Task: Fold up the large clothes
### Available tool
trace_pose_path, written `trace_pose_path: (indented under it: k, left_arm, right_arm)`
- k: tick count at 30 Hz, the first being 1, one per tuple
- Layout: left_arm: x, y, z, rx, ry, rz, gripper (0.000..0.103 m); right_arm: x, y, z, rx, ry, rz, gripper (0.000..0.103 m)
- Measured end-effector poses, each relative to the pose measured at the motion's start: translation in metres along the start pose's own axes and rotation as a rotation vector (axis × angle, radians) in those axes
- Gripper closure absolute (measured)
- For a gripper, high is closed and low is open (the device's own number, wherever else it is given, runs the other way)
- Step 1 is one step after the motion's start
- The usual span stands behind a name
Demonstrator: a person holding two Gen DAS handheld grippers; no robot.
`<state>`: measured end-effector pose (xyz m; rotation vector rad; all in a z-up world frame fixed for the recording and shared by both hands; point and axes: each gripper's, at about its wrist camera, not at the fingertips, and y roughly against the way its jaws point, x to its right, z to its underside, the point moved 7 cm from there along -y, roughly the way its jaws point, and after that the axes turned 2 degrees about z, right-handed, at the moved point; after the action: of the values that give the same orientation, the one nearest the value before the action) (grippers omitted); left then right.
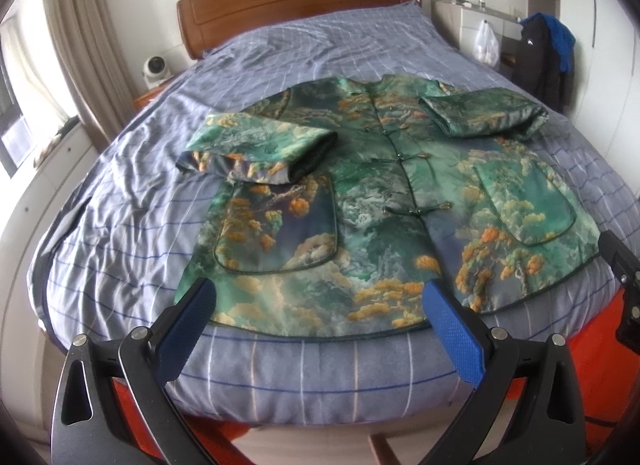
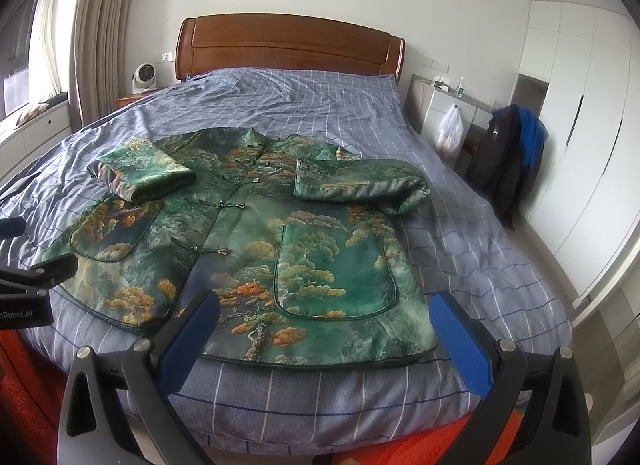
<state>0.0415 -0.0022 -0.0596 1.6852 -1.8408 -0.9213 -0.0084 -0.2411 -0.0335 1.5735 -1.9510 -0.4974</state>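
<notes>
Left hand-held gripper [image 2: 36, 281] reads "nRobot.AI", cut off.

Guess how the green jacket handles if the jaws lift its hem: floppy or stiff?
Probably semi-stiff: the jacket lies flat and its folded sleeves hold rounded, puffy bends, suggesting padding. The satin sheen hints that it may slip on the checked bedding. Likely heavier than a shirt.

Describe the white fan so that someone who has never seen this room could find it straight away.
Start at the bed's wooden headboard. At its window-side end, beside the curtain, a low wooden nightstand stands against the wall. The white fan sits on it, small and round-faced with a dark centre, the only object on that stand.
</notes>
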Motion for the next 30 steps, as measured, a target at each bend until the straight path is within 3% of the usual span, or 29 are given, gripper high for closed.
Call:
trace_pose_path:
  k: [30]
  left_arm:
    - [-0.0071, -0.0001, -0.0007, 0.010, 0.033, -0.014, 0.000]
  right_arm:
    - [-0.0035, 0.0005, 0.0018, -0.002, 0.001, -0.005, 0.000]
